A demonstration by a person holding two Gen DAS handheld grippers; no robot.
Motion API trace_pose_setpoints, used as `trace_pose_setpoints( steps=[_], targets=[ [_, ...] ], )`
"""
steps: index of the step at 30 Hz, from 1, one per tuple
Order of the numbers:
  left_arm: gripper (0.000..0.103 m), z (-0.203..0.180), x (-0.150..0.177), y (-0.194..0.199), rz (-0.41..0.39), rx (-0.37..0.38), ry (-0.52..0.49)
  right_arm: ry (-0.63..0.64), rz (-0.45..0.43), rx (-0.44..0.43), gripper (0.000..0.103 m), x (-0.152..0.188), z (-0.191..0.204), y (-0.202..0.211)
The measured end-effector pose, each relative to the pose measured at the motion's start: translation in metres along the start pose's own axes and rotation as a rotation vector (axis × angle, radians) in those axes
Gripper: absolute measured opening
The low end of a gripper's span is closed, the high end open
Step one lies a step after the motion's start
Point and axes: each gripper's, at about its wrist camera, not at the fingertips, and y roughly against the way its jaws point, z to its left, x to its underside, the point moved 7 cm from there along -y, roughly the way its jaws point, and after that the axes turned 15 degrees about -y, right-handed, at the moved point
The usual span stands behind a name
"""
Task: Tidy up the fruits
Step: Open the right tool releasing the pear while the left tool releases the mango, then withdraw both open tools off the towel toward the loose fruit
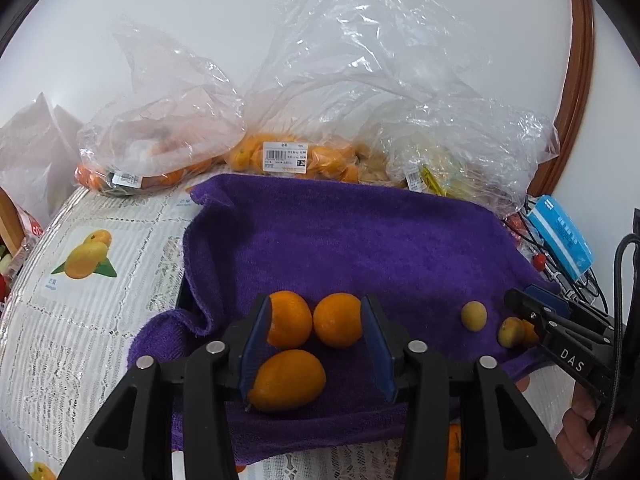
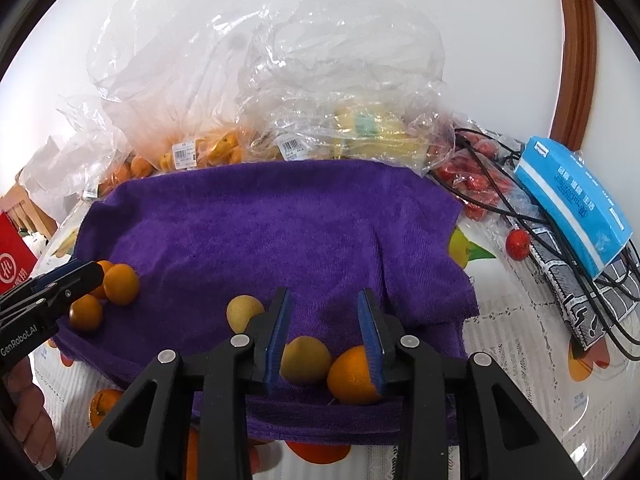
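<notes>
Four orange fruits (image 1: 338, 320), two yellowish fruits (image 1: 474, 316), one purple towel (image 1: 360, 248) — two claws (image 1: 316, 344), one blue box (image 2: 572, 196)

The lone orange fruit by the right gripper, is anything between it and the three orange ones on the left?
Yes. Two yellowish fruits lie on the purple towel between that orange fruit and the group of three, and the right gripper's left finger stands there too.

Price labels (image 1: 284, 156) on far bags: print too small to read. Far-left bag (image 1: 160, 136) contents blurred behind plastic. Orange fruit (image 2: 354, 376) part hidden behind right gripper finger (image 2: 370, 344). Small orange piece (image 1: 530, 332) mostly hidden behind yellowish fruit (image 1: 511, 332).
</notes>
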Motion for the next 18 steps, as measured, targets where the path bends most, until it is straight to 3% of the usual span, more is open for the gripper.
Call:
trace_pose_setpoints(
  steps=[7, 18],
  targets=[
    [0.045, 0.002, 0.0, 0.002, -0.001, -0.007, 0.008, 0.022, -0.017, 0.007, 0.038, 0.001, 0.003, 0.002],
    [0.045, 0.003, -0.003, 0.013, -0.038, -0.01, 0.013, 0.022, -0.115, 0.003, 0.041, -0.005, 0.005, 0.021]
  ],
)
